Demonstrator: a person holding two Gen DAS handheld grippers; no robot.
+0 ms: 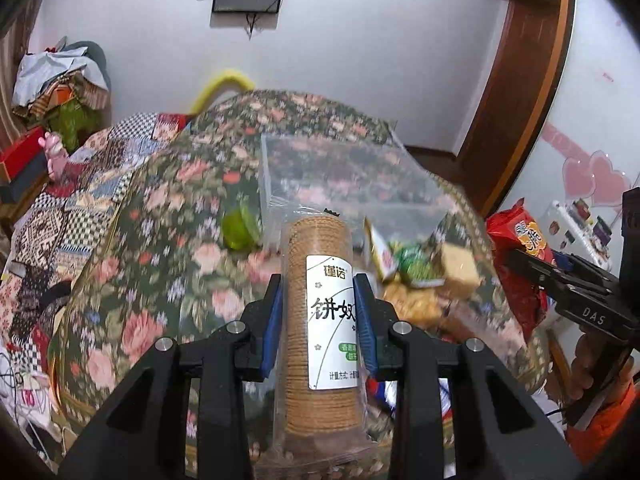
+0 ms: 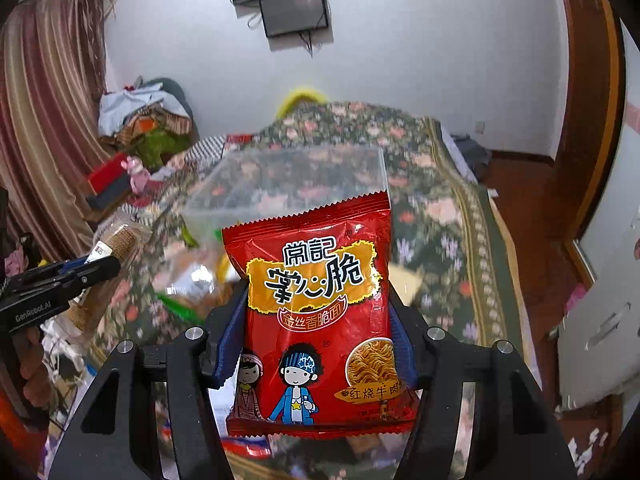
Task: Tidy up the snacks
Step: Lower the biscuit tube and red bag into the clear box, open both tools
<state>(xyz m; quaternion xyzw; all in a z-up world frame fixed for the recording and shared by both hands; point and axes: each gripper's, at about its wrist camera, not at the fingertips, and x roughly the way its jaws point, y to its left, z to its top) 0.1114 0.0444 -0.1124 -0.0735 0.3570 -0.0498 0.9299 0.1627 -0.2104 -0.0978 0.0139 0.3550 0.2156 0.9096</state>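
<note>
left gripper (image 1: 318, 312) clamped on a clear-wrapped sleeve of round biscuits (image 1: 320, 320), blue pads (image 1: 272, 320) pressed to both sides of the white label, sleeve standing upright between them and raised off the floral cloth (image 1: 160, 220). right gripper (image 2: 318, 332) closed on a red crispy-noodle packet (image 2: 316, 320), blue pads gripping its left and right edges, packet upright with cartoon figures facing the camera, likewise held clear of the cloth.

beyond each held snack, toward 12 o'clock, a clear plastic box (image 1: 340, 172) resting on the cloth. in the left view, loose snack packets (image 1: 420, 272) heaped at 2 o'clock from the sleeve, just beside the box's near corner; a green fruit-like object (image 1: 240, 228) at 10 o'clock, touching the box wall or just beside it, cannot tell which. at 3 o'clock, the right gripper's black body with the red packet, an orange sleeve (image 1: 600, 420) below it. farther out, at 12 o'clock, a dark screen (image 2: 294, 10) mounted on the white wall; a striped curtain (image 2: 48, 100) at 10 o'clock in the right view.
</note>
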